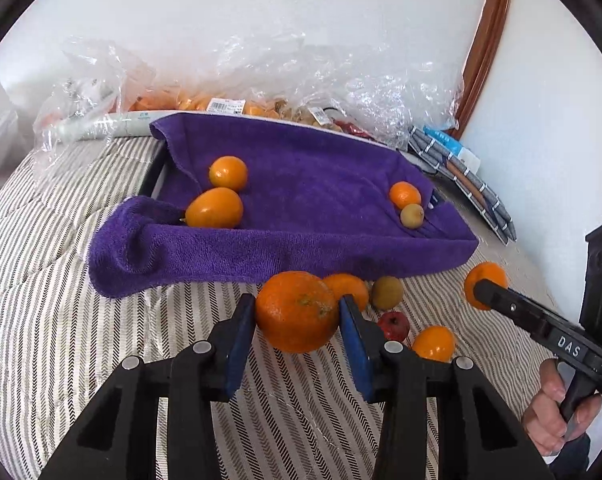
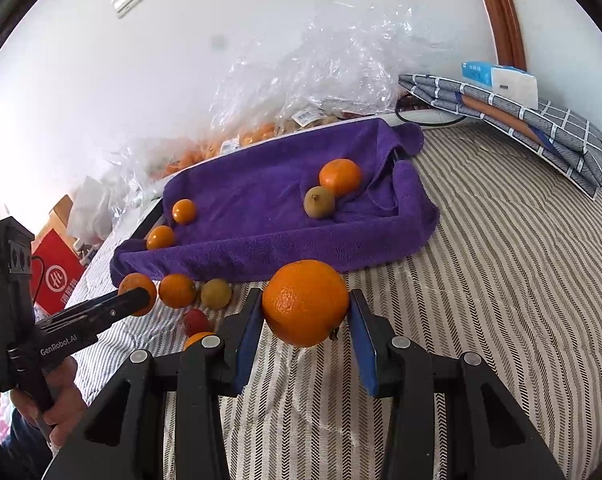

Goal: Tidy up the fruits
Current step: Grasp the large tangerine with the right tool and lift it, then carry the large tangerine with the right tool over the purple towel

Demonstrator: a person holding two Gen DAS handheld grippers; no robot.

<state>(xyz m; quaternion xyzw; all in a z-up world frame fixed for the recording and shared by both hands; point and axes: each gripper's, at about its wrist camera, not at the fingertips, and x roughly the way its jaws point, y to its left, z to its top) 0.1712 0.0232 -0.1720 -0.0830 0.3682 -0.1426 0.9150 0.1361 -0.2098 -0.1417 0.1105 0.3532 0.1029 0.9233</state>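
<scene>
- Clearly, the left gripper [image 1: 297,314] is clamped on a large orange [image 1: 297,311], its two blue pads pressed against the fruit's sides, holding it above the striped bedding [image 1: 61,340].
- The right gripper [image 2: 306,312] likewise grips a second large orange [image 2: 306,303] between its blue pads, lifted over the same bedding, just in front of the purple towel [image 2: 269,216].
- From the left wrist view, the right gripper shows at the right edge with its orange at the fingertips; from the right wrist view, the left gripper shows at the lower left, a hand [image 2: 57,400] wrapped around its handle.
- The purple towel is draped over a shallow tray-like shape, forming a raised rim.
- On the towel, at one end, sit two small oranges [image 1: 228,173] touching each other; at the other end sit a mandarin [image 2: 340,177] and a brownish round fruit [image 2: 319,202], also touching.
- On the bedding, just in front of the towel's near edge, lie a loose orange [image 1: 351,288], a brownish fruit [image 1: 387,292], a small red fruit [image 1: 394,326] and another orange [image 1: 434,343], clustered near one another.
- Behind the towel, crumpled clear plastic bags [image 1: 341,80] hold more orange fruit against the white wall.
- A folded grey checked cloth [image 2: 541,132] lies at the far right corner of the bed, with a blue-and-white packet [image 2: 501,80] on top.
</scene>
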